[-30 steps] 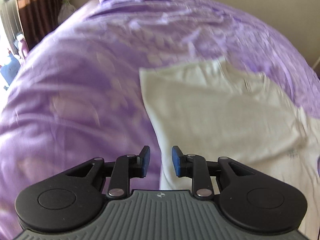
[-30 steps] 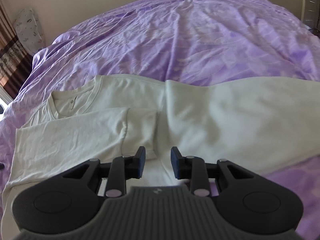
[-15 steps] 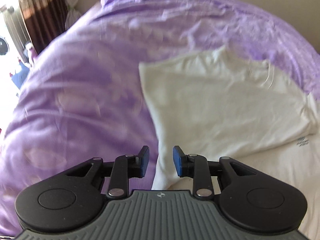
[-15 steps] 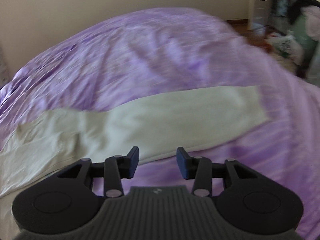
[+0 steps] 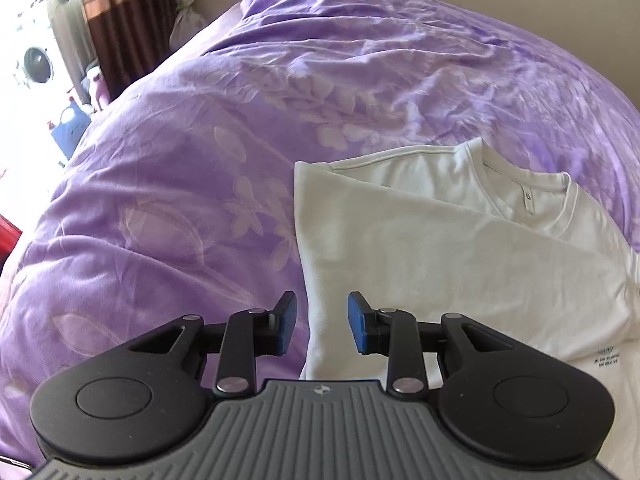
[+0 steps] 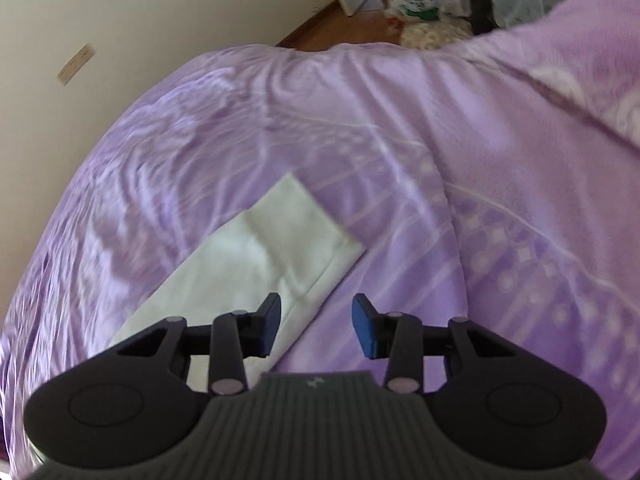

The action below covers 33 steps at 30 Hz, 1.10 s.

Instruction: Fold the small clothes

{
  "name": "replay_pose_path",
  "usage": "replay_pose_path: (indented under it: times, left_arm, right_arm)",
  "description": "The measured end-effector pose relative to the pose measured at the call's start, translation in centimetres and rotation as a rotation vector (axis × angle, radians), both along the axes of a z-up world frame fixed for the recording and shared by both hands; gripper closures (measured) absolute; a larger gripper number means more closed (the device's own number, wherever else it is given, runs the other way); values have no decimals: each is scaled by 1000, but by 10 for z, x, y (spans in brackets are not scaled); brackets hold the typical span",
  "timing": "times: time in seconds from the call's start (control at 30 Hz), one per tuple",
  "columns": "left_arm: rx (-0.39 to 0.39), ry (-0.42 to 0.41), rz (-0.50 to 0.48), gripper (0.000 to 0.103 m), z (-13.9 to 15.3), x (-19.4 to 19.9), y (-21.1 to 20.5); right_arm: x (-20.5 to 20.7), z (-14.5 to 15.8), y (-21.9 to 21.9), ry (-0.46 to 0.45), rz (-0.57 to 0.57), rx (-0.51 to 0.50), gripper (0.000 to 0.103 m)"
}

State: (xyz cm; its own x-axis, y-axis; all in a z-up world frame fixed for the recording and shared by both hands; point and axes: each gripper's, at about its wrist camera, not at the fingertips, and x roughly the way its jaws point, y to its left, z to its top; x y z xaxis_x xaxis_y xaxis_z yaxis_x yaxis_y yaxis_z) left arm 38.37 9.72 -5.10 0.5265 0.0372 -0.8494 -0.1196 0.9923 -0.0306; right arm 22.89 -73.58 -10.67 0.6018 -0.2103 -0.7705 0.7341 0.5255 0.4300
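Left wrist: pale shirt (image 5: 440, 248) partly folded on purple bedcover (image 5: 200, 200); both hand-held grippers parted, empty.

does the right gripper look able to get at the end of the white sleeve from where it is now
Probably yes. The right gripper is open and holds nothing, and the sleeve's cuff end lies flat on the purple bedcover just ahead of its fingers, with nothing lying on it or in between.

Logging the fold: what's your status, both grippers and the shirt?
Left gripper open, jaws just widening, empty, over folded pale cotton long-sleeved shirt. Right gripper open, empty, above the outstretched sleeve. Purple floral bedspread clear around it.
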Motion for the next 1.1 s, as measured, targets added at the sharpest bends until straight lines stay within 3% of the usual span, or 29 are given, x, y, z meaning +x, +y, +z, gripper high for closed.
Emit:
replay_pose_path:
  times: [0.13,0.2,0.27,0.37,0.5,0.6,0.7,0.83,0.97,1.1]
  left_arm:
    - [46,26,19,65,-3,6,-2]
    - [41,45,31,65,-4,8,0]
    - [37,41,26,65,-4,8,1]
    - [46,25,2,65,0,5,-1]
    - [-4,-2,-13,65,9,-4,-1]
    - [-49,-20,-31,65,18,-13,-3]
    - [-38,-67,-67,65,31,-27,-9]
    - [-59,-126,-101,65,50,-43,-10]
    - [-94,-155,-109,65,62,-53,-4]
    - [-123,-167,-112,65,66,-57,8]
  right_arm:
    - [13,-22,-16,-4,-50,-7,71]
    - [17,-27,-20,-19,-74,-11,91]
    - [20,-24,-19,-18,-79,-40,100]
    - [29,-2,-4,-16,-22,-143,102]
    - [45,62,33,-87,73,-245,102]
    - [59,127,83,-159,178,-324,102]
    - [73,193,149,-236,302,-402,102]
    - [93,257,245,-328,461,-456,102]
    - [117,284,344,-350,594,-482,102]
    - [142,282,432,-386,698,-446,102]
